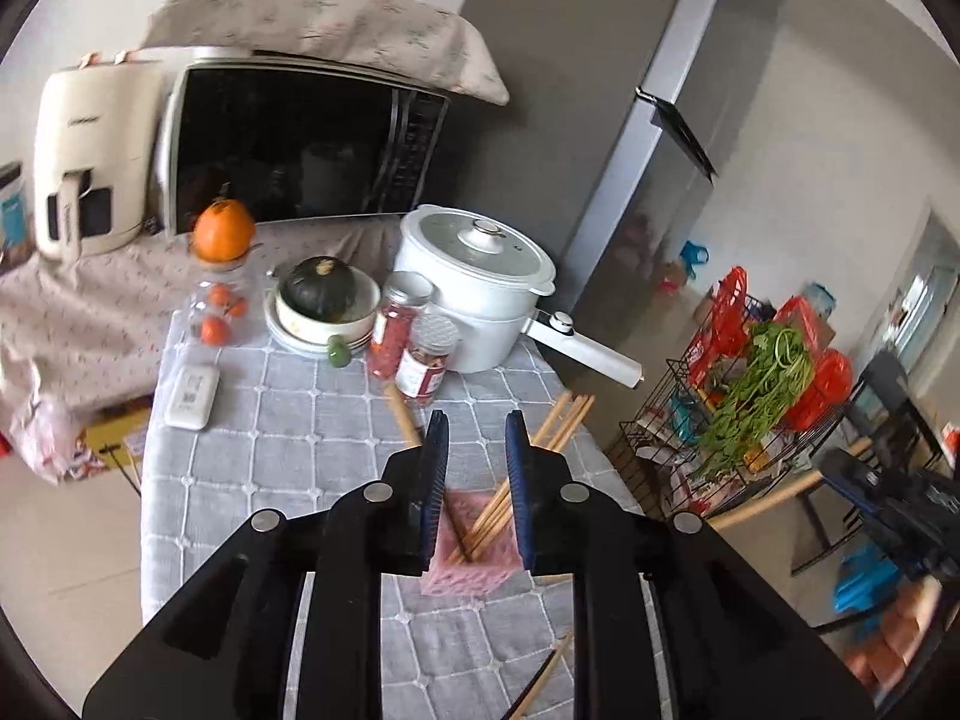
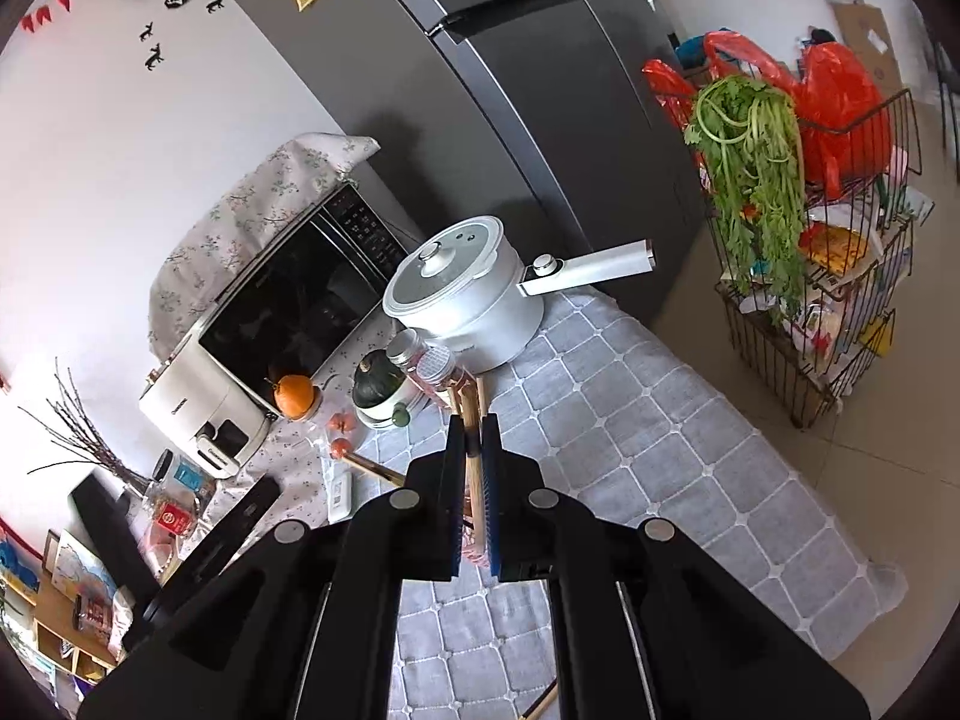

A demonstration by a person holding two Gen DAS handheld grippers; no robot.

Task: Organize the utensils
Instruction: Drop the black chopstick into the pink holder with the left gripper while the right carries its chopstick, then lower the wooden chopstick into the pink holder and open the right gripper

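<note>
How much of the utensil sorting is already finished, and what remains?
Several chopsticks already stand in the pink holder, which sits between the open left gripper fingers. The right gripper is shut on wooden sticks, not yet placed. Left to do: one chopstick by the jars and another on the tablecloth near the camera.

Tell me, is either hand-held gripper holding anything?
Right hand-held gripper pinches a wooden chopstick near its middle. Left hand-held gripper is open, holding nothing.
</note>
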